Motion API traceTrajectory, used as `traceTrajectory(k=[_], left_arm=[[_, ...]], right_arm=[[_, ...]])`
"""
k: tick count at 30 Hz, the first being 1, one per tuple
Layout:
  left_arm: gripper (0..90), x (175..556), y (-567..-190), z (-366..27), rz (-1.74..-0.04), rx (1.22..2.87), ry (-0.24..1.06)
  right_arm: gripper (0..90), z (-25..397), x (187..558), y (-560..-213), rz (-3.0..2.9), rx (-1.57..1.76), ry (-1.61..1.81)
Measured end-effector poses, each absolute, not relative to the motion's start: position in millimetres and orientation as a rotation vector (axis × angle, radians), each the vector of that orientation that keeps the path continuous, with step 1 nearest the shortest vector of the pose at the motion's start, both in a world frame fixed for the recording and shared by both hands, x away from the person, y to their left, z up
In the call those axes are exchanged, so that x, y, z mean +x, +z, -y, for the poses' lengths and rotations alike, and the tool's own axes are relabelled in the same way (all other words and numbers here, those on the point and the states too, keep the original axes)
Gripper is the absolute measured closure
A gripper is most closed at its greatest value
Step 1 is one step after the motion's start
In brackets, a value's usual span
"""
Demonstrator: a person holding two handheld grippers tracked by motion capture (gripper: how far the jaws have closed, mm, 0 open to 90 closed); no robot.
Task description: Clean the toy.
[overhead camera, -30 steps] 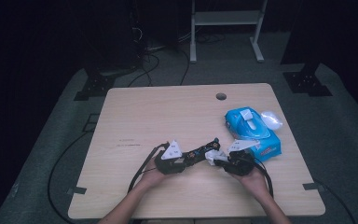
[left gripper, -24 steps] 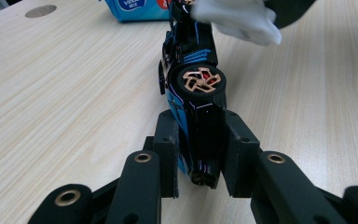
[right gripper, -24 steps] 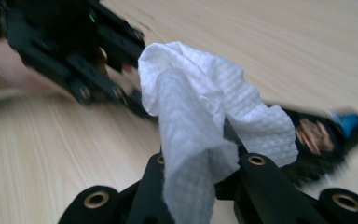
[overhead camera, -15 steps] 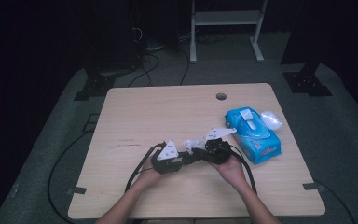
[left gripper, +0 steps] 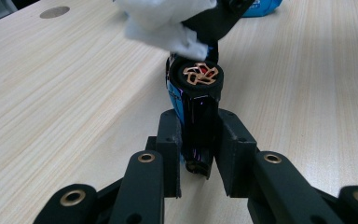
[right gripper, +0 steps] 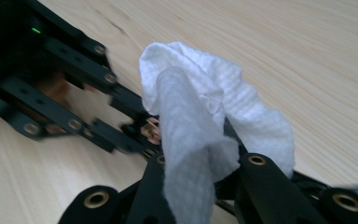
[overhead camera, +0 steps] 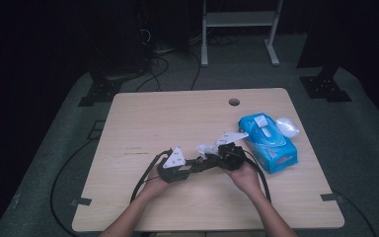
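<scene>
Near edge of desk [overhead camera: 128, 207], centre: both forearms come in, grippers meeting nose to nose just above the wood.

Left gripper [left gripper: 199, 154] clamped on a small dark tube [left gripper: 196, 102], jaws pinching its lower body. Its black cap, with a copper-coloured emblem, faces the camera. Looks rigid, light, glossy; a slick shell could twist in the jaws if pushed hard from the side. The low grip leaves the cap end free, which suits wiping.

Right gripper [right gripper: 200, 186] closed on a white wipe [right gripper: 205, 126], bunched and folded over the jaw tips. Soft, limp, probably damp; it will drape and drag rather than push. Best held by the bunch, as now, with a loose fold forward. In the left gripper view the wipe [left gripper: 168, 21] sits on top of the right gripper's tip, touching or nearly touching the tube's cap end.

Farther right: blue wipe pack [overhead camera: 266, 140], flap up, near the right gripper; a clear wrapper [overhead camera: 287, 127] lies just beyond it.

Room: open desk left and far. Cable hole [overhead camera: 234, 102] lies far, well apart. Near edge close under the wrists; cables trail there.
</scene>
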State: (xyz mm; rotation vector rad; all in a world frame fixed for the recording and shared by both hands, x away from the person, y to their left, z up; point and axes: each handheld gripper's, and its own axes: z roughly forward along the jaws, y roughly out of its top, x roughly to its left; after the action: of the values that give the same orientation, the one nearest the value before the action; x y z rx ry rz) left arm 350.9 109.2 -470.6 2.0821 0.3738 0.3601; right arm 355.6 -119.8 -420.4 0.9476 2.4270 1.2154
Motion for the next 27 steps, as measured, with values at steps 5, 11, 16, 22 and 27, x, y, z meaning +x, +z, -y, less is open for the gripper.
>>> traceTrajectory(k=[5,11,16,22,27], left_arm=[[71.7,351.2,-470.6,-109.0,-0.383,2.084,0.365],[65.0,352.4,-470.1,-105.6,-0.402,2.068,0.359],[66.5,352.5,-471.5,-104.8,-0.400,2.073,0.352],[70.8,352.3,-471.2,-108.3,-0.375,2.088,0.354],[70.8,352.7,-471.6,-108.4,-0.386,2.077,0.349]], right_arm=[[82.4,118.0,354.4,-421.0,-2.430,0.946,1.216],[82.4,110.7,351.1,-418.8,-2.455,0.917,1.212],[82.4,93.2,348.6,-417.0,-2.516,0.879,1.282],[82.2,101.3,353.9,-416.0,-2.511,0.913,1.233],[67.4,108.4,354.7,-415.2,-2.542,0.917,1.243]])
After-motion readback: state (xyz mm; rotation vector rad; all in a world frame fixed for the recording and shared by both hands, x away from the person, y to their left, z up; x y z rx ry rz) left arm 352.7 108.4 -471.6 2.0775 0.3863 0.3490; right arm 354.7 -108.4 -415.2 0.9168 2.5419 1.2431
